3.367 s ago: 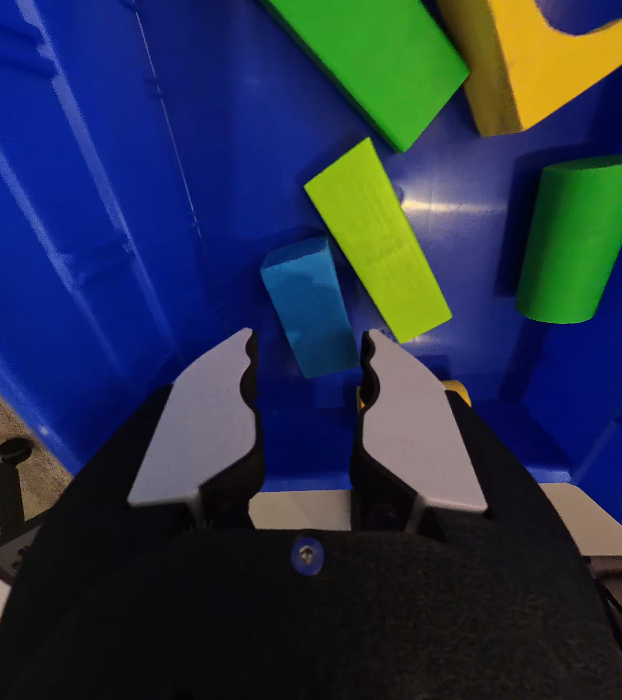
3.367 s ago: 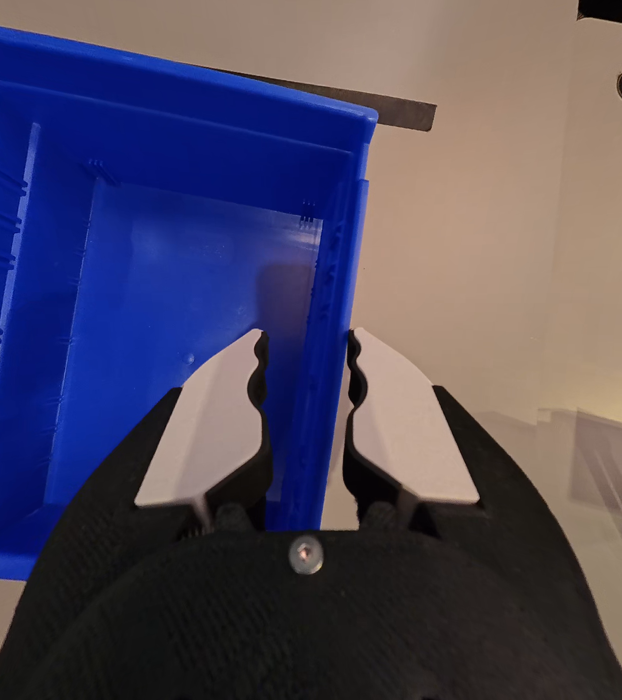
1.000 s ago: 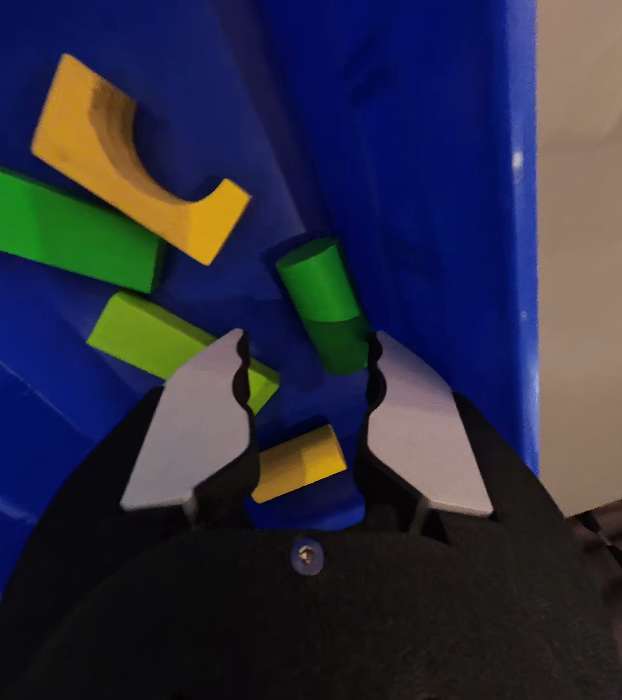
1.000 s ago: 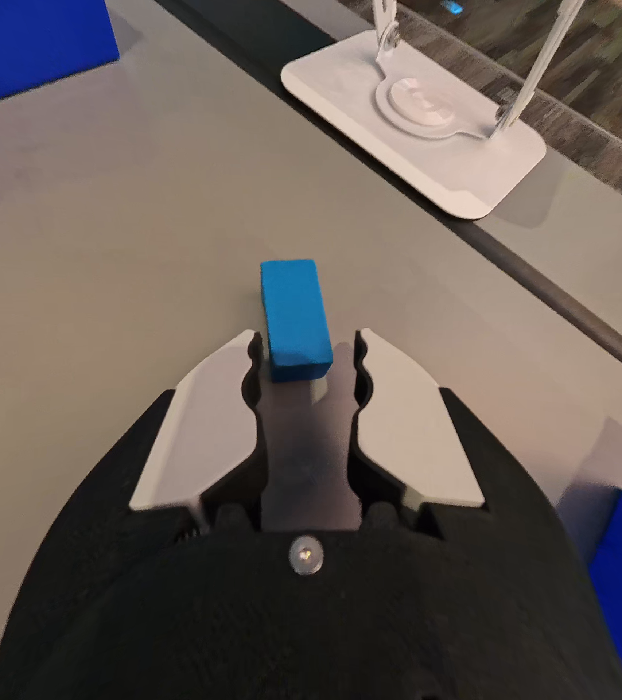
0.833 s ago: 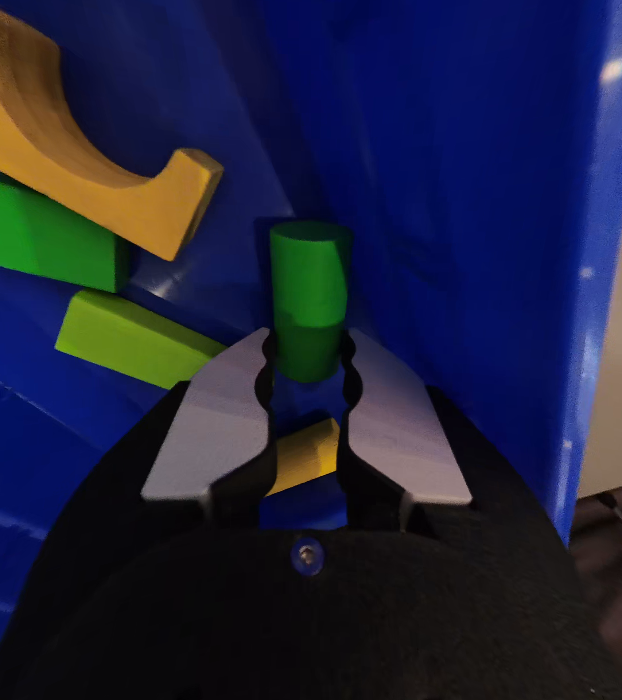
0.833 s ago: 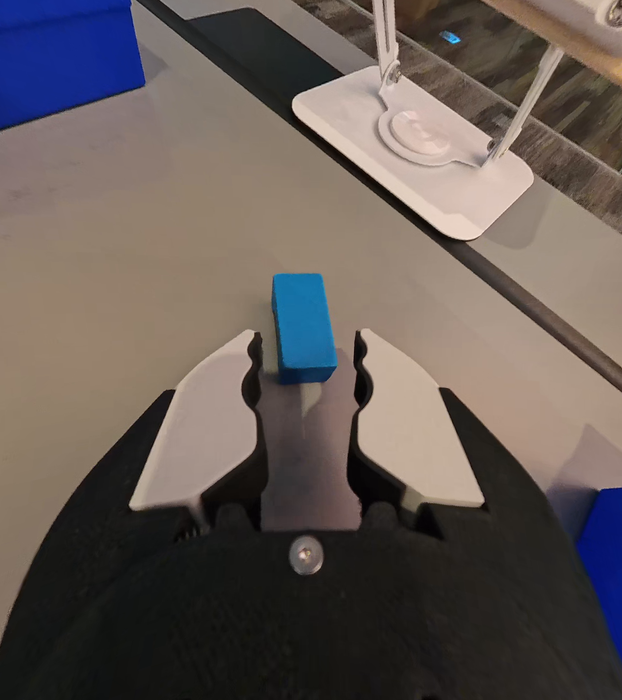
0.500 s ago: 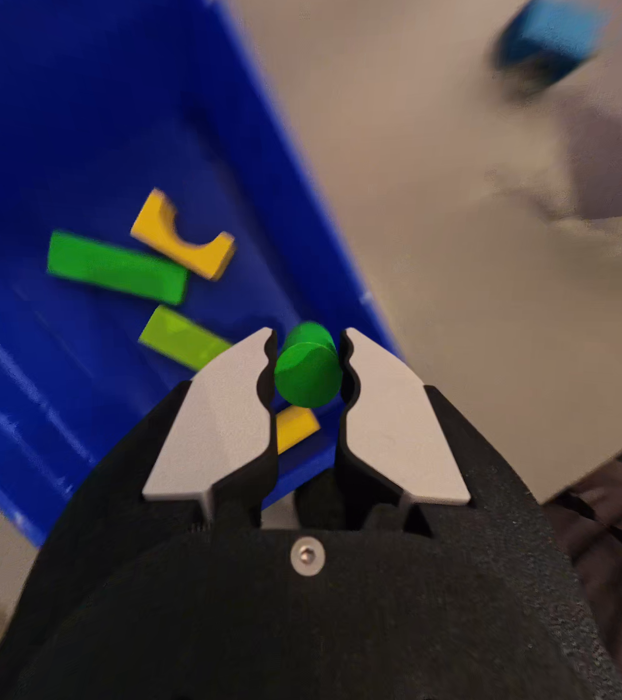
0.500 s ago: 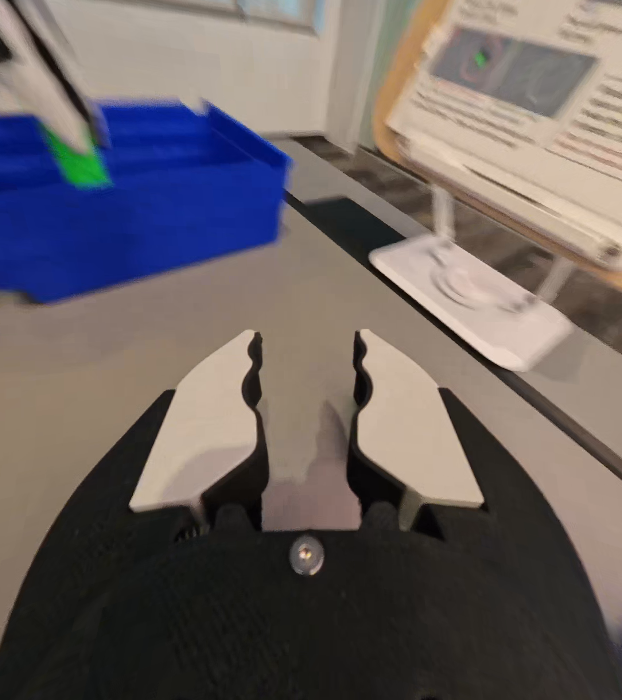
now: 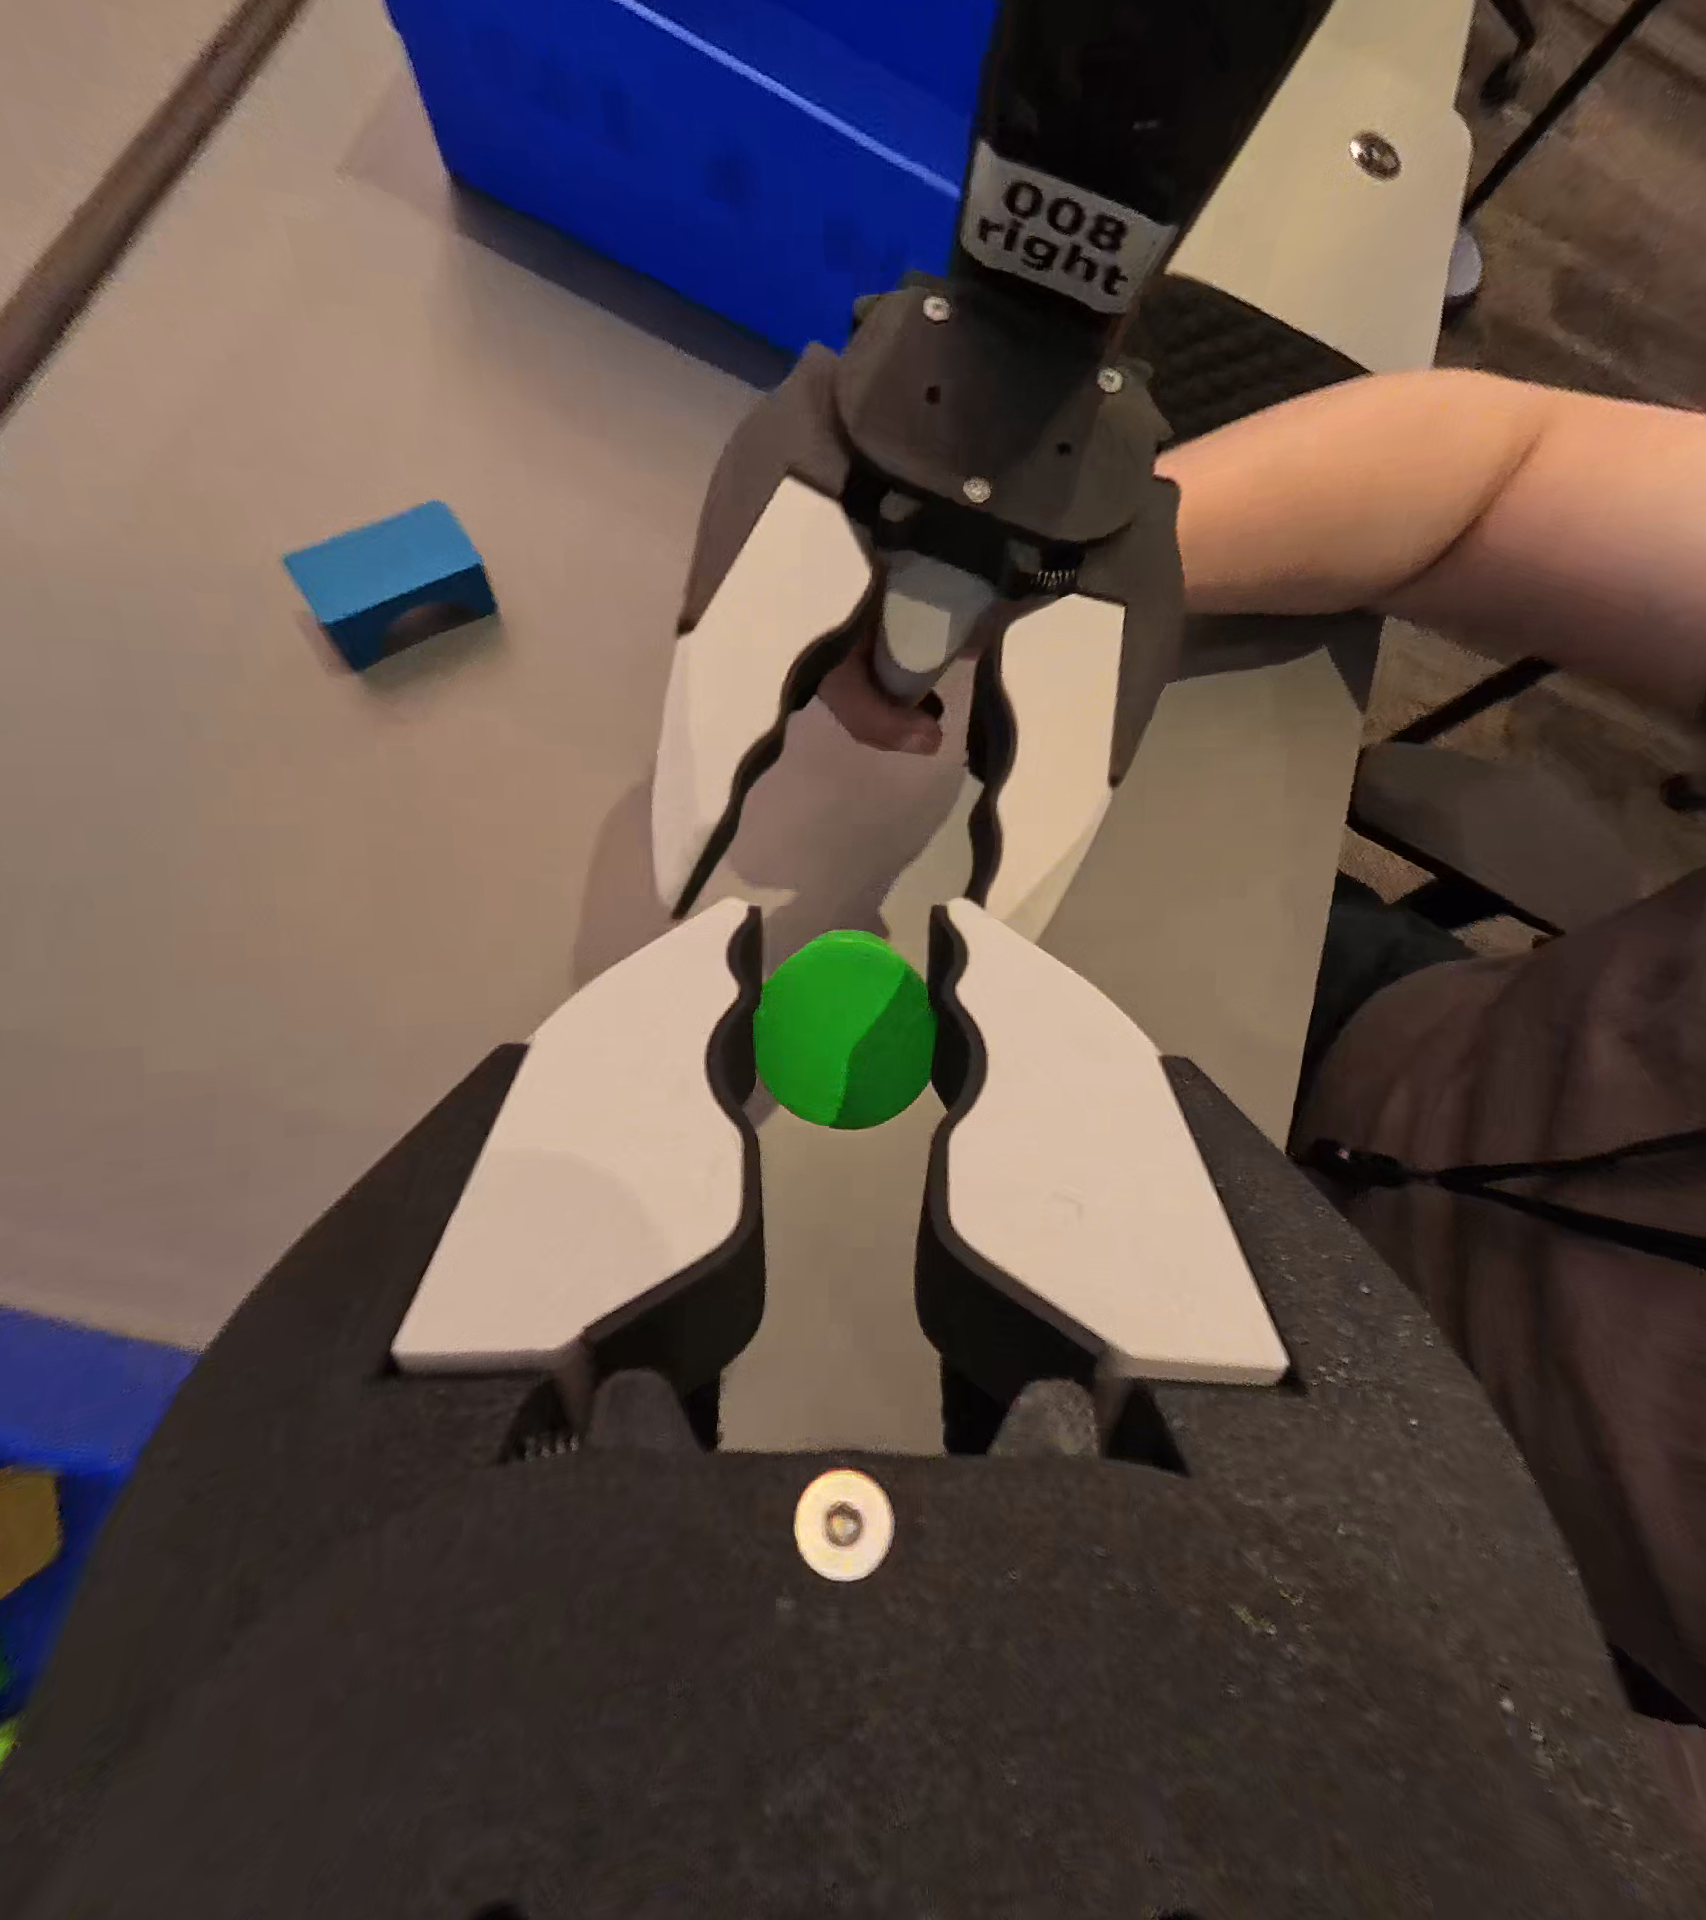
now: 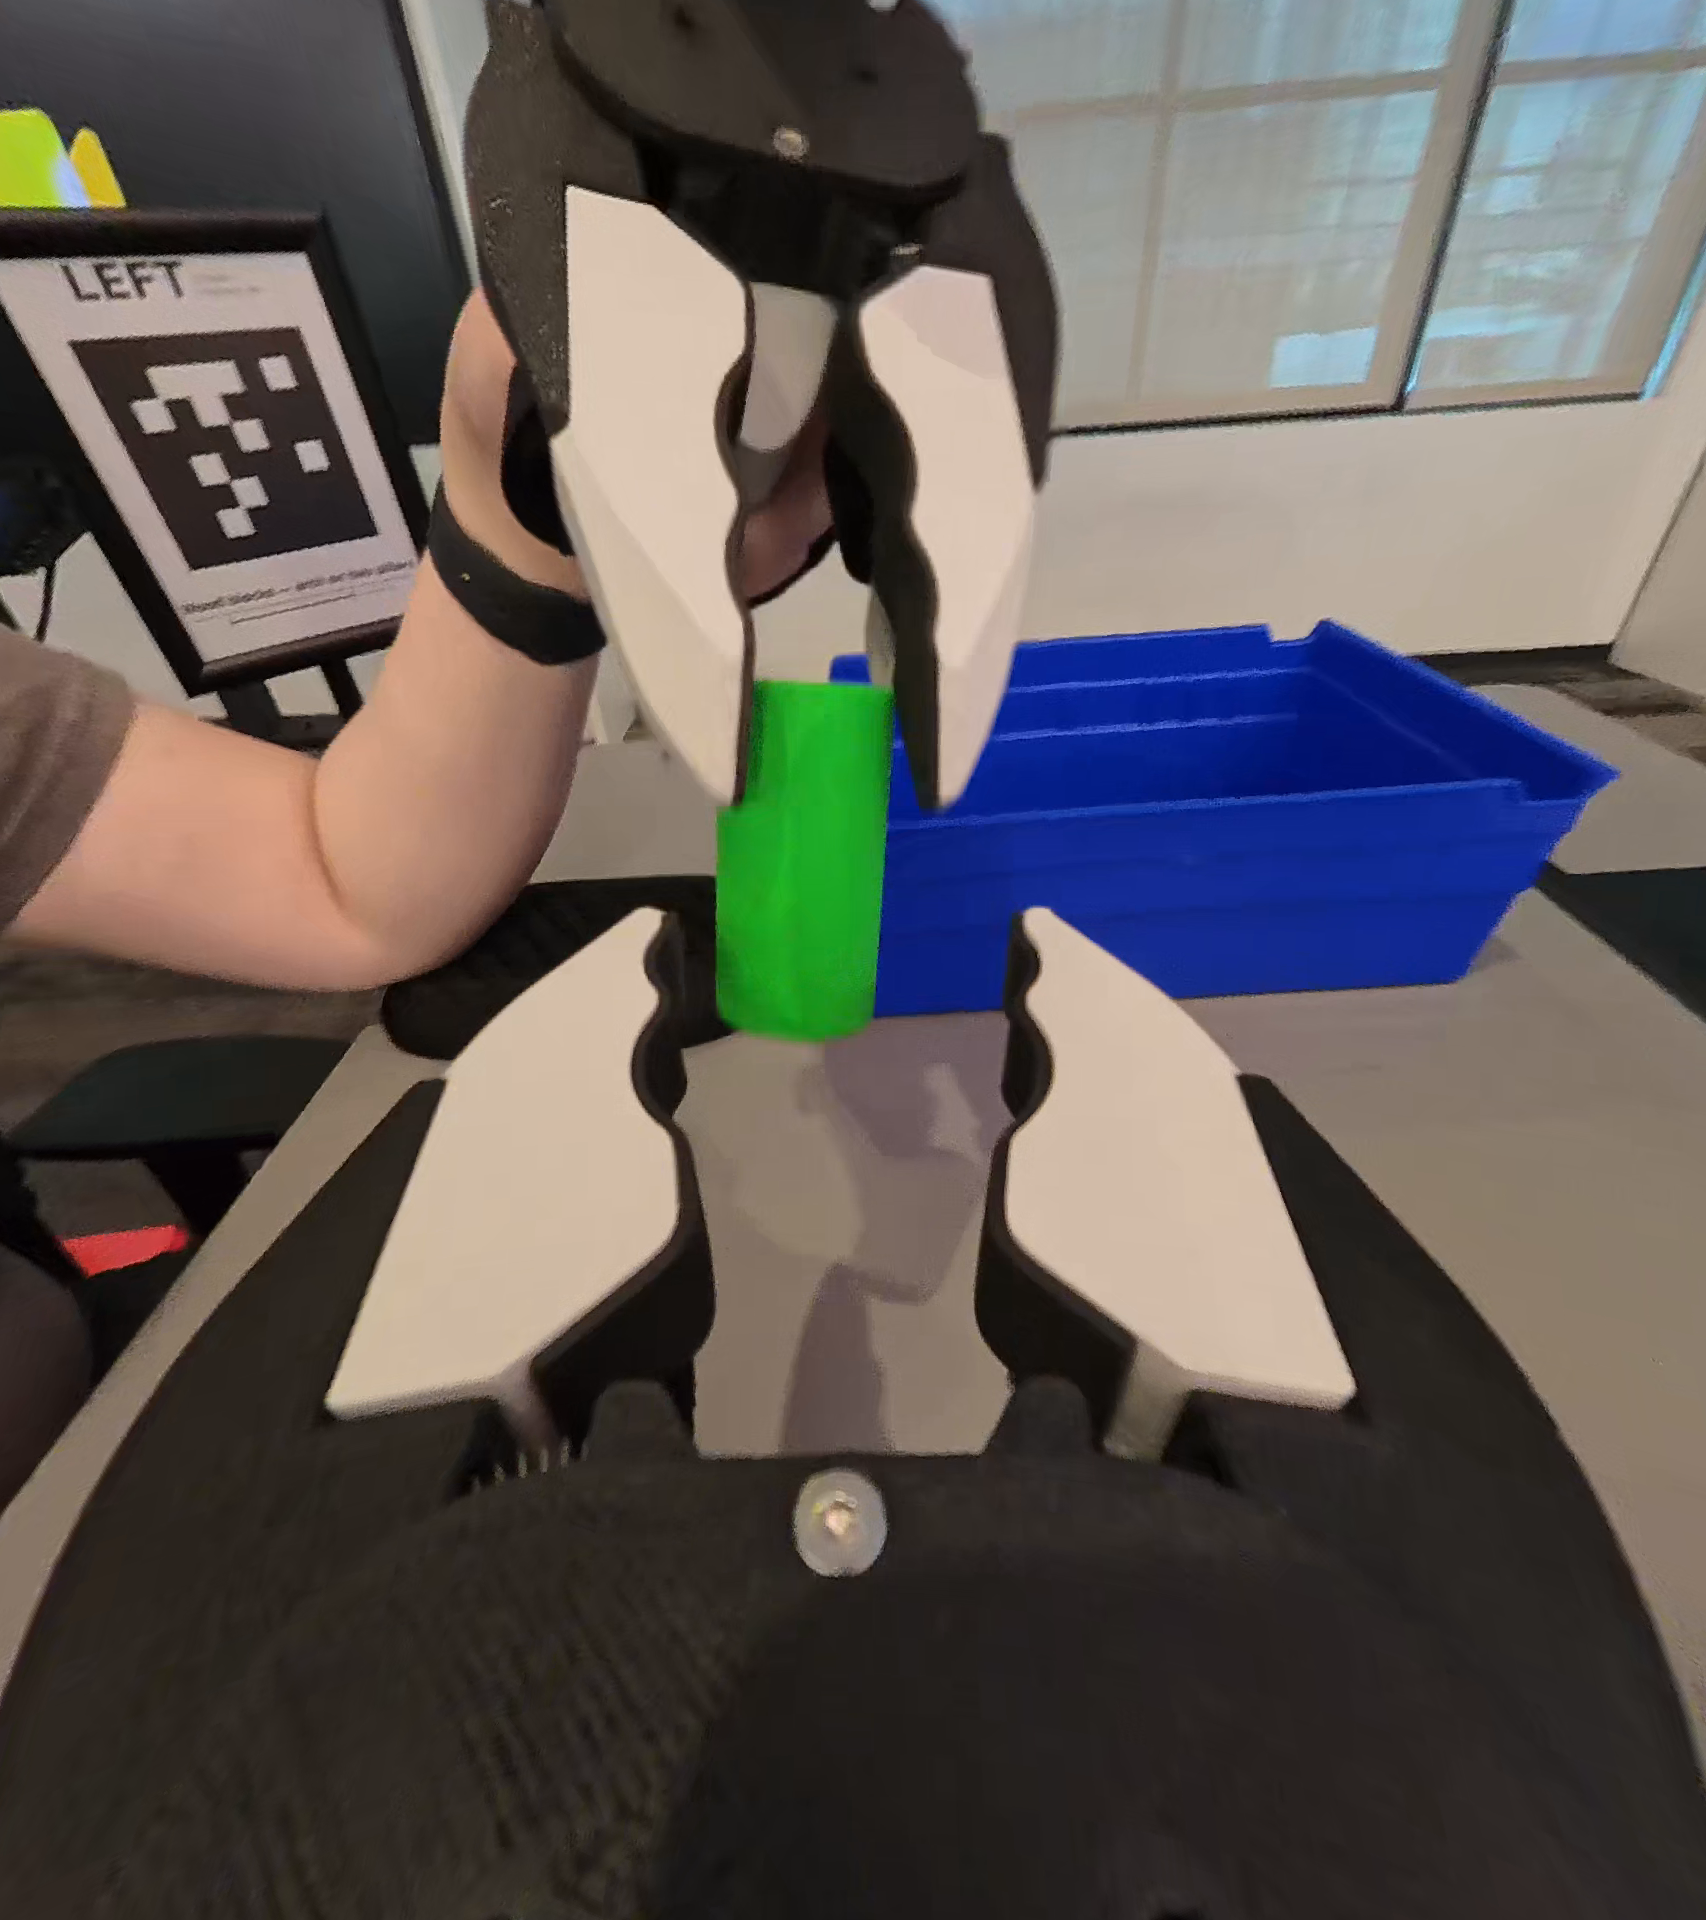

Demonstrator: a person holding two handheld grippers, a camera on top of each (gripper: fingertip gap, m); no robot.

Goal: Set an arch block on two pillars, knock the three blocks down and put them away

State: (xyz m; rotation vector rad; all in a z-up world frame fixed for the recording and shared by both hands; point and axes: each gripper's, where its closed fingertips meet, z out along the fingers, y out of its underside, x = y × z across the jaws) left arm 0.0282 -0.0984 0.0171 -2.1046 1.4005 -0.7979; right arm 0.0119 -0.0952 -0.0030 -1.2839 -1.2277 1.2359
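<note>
One green cylinder [image 10: 802, 883] pinched upright in left gripper [image 9: 844, 1023]; directly ahead of right gripper [image 10: 838, 997], jaws spread, empty; long axis vertical.

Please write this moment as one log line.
left gripper: shut on green cylinder | right gripper: open, empty | blue block: on table

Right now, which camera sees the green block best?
The right wrist view: the green block shows side-on, upright, its top clamped in the left gripper. The left wrist view shows only its round end between that gripper's fingers.
</note>
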